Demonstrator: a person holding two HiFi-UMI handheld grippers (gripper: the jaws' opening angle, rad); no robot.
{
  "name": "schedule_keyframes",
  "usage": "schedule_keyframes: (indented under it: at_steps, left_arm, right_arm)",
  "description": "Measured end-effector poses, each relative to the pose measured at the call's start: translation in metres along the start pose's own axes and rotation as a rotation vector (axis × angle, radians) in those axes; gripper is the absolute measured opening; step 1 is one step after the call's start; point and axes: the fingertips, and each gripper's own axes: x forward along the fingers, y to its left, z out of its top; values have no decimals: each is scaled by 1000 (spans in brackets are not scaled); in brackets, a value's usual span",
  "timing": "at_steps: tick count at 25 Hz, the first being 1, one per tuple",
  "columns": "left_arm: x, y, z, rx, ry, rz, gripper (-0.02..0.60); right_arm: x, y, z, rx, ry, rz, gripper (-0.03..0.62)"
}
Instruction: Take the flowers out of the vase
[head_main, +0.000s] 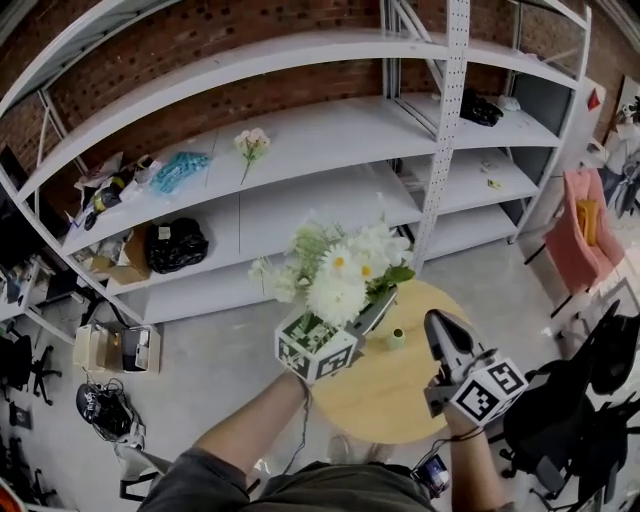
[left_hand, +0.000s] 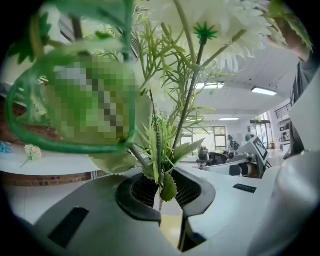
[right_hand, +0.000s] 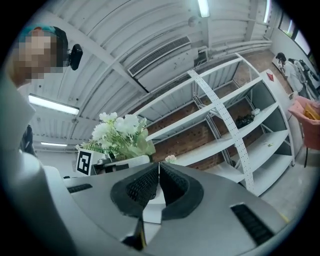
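The left gripper (head_main: 378, 308) is clenched on the stems (left_hand: 159, 162) of the flowers (head_main: 345, 268): in the left gripper view the thin green stalks and a leaf run down between the ribbed pads, and the white blooms and foliage fan out above them. The head view shows the bunch held in the air over the far edge of the round table (head_main: 390, 400), with nothing around the stems below the jaws. A small green pot (head_main: 396, 338) stands alone on the table just beside the bunch; it is probably the vase, though it is too small to be sure. The right gripper (head_main: 438, 325) holds nothing, its jaws pressed together on empty air in its own view, and it hangs over the table's right side. A single bloom (head_main: 250, 143) lies on the shelf (head_main: 330, 125) behind. So the lifting-out looks done; what seems left is setting the bunch down somewhere, perhaps on that shelf.
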Motion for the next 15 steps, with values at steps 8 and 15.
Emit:
schedule_keyframes:
  at_steps: [8, 15]
  left_arm:
    - [-37, 7, 46, -8, -84, -40, 55]
    - [-48, 4, 56, -17, -124, -78, 54]
  right_arm:
    - [6, 42, 16, -71, -35, -27, 15]
    - [15, 65, 28, -154, -31, -52, 15]
